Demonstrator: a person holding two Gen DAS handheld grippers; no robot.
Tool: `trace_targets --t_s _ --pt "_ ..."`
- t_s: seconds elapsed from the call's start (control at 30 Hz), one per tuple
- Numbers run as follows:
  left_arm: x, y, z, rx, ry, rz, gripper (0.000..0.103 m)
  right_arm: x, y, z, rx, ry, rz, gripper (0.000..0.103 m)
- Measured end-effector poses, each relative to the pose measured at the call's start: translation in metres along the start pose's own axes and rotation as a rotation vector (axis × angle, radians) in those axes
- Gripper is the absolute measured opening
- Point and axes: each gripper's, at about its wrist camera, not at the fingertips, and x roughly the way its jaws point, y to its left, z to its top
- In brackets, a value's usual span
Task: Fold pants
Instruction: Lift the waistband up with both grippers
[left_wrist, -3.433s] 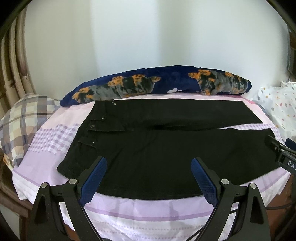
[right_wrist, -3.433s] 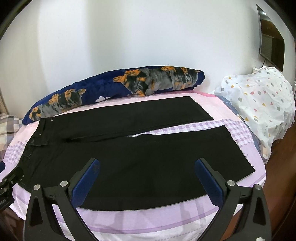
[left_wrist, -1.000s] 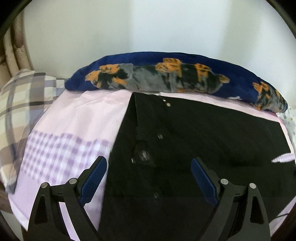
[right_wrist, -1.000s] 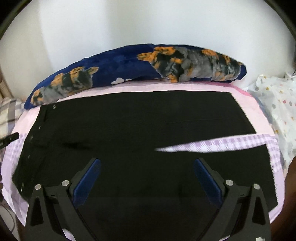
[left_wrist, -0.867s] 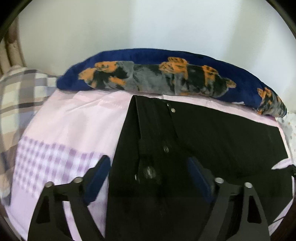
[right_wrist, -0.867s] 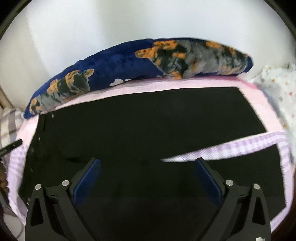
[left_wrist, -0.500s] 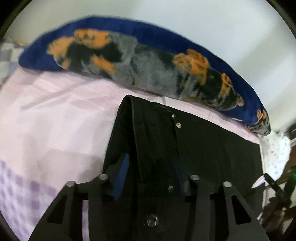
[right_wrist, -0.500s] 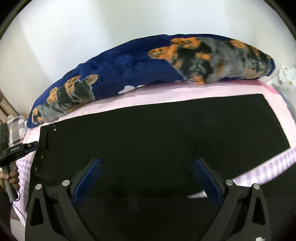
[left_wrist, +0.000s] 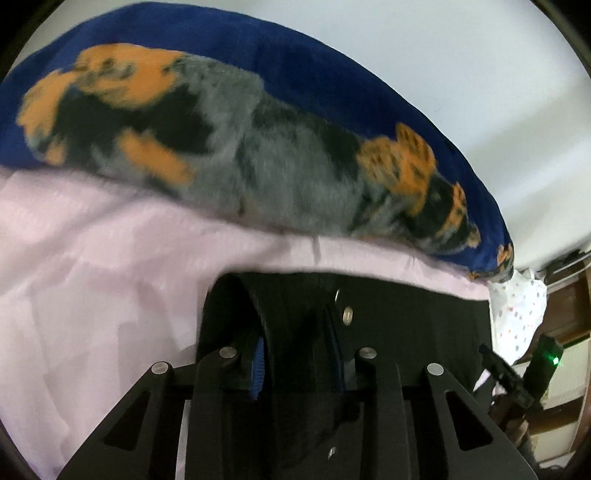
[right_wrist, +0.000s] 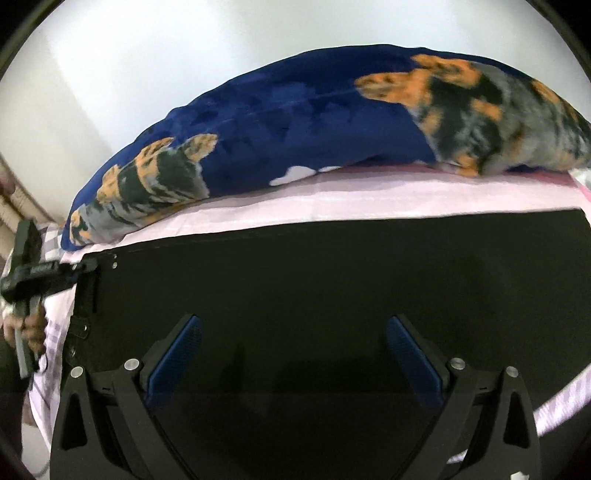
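Left wrist view: a pink sheet (left_wrist: 110, 266) covers the bed, and a blue bolster (left_wrist: 229, 147) with orange-and-grey print lies along a white wall (left_wrist: 461, 66). The black pants (right_wrist: 314, 288) lie flat on the sheet, studded waistband to the left. The left gripper (left_wrist: 297, 350) has just been closing and now pinches the waistband's raised fold. The right gripper (right_wrist: 293, 350) hangs wide over the cloth, holding nothing.

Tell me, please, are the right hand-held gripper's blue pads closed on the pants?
No, the right hand-held gripper stands wide open above the black pants, gripping nothing.
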Motion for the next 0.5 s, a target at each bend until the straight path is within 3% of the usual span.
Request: trace_targets --t_s 0.13,0.2,0.4,0.5 --pt "0.009 0.0 0.007 -0.029 -0.01 -0.012 0.026 0.007 0.011 0.012 -0.07 0.014 0.035 0.1" --pt "0.003 -0.006 0.001 0.016 -0.057 0.028 0.014 0.009 0.017 0.02 -0.123 0.017 0.049 0.1" --pt "-0.043 -0.037 -0.023 0.111 -0.221 -0.034 0.011 0.017 0.042 0.051 -0.369 0.069 0.101 0.1" --pt "-0.06 -0.055 -0.035 0.175 -0.262 -0.06 0.01 0.022 0.054 0.068 -0.496 0.101 0.147 0.1"
